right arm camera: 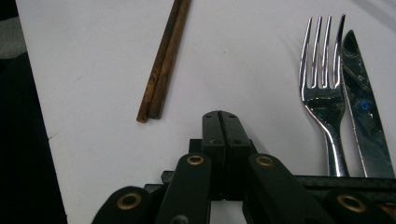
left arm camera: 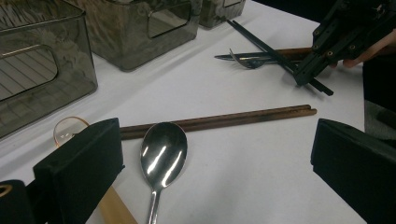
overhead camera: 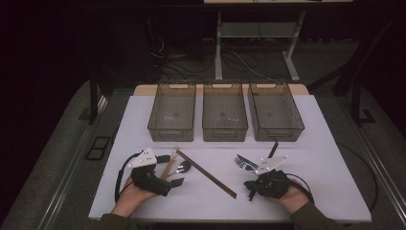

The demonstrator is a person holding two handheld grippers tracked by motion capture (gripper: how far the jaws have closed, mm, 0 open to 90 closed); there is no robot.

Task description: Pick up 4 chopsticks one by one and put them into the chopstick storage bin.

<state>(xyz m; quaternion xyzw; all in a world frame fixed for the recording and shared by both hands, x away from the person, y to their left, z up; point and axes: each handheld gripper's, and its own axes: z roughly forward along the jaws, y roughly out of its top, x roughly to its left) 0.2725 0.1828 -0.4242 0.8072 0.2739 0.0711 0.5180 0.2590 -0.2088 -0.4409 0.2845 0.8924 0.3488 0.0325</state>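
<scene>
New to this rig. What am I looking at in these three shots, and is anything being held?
A person works at a white table with a handheld two-jaw tool in each hand. One camera looks down from above; the other two ride on the tools and look along their jaws. On the table are three grey bins, brown chopsticks, a spoon, a fork, a knife and black chopsticks. The left gripper is open beside the spoon and holds nothing. The right gripper is shut; the black chopsticks cross it, but an actual pinch is unclear.
</scene>
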